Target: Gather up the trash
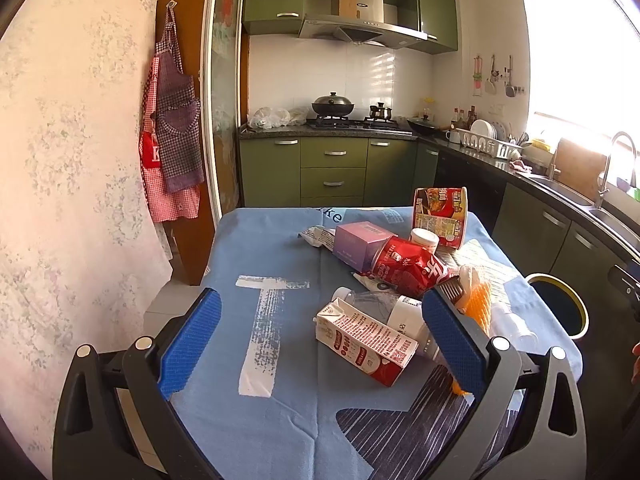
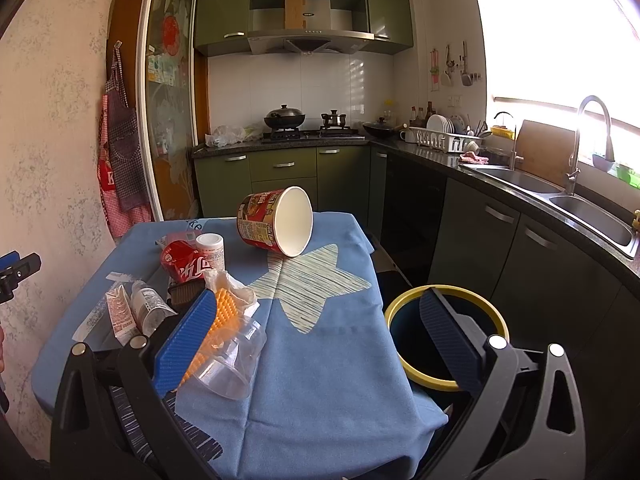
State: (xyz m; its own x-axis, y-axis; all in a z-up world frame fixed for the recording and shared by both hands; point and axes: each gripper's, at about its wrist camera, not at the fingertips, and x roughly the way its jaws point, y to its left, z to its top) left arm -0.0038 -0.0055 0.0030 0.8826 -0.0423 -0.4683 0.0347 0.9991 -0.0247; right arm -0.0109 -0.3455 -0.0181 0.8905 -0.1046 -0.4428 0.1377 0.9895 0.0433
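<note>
A: Why is the trash heaped on the tablecloth (image 1: 256,248)?

B: It looks dumped there for clearing: milk carton (image 1: 366,344), crushed red can (image 1: 408,266), noodle cup (image 2: 276,222) on their sides, with the yellow-rimmed bin (image 2: 404,304) just beside the table's right edge.

A: And the grippers?

B: The left gripper (image 1: 320,340) hovers low over the cloth, jaws wide, holding nothing. The right gripper (image 2: 324,340) is likewise spread and empty, one finger by the clear plastic cup (image 2: 232,364), the other over the bin.

Daylight from the window (image 2: 560,28) at your right overexposes that area in both views. The tablecloth (image 2: 320,340) stays evenly lit and sharp. Fisheye distortion bends edges; corners vignette dark.
</note>
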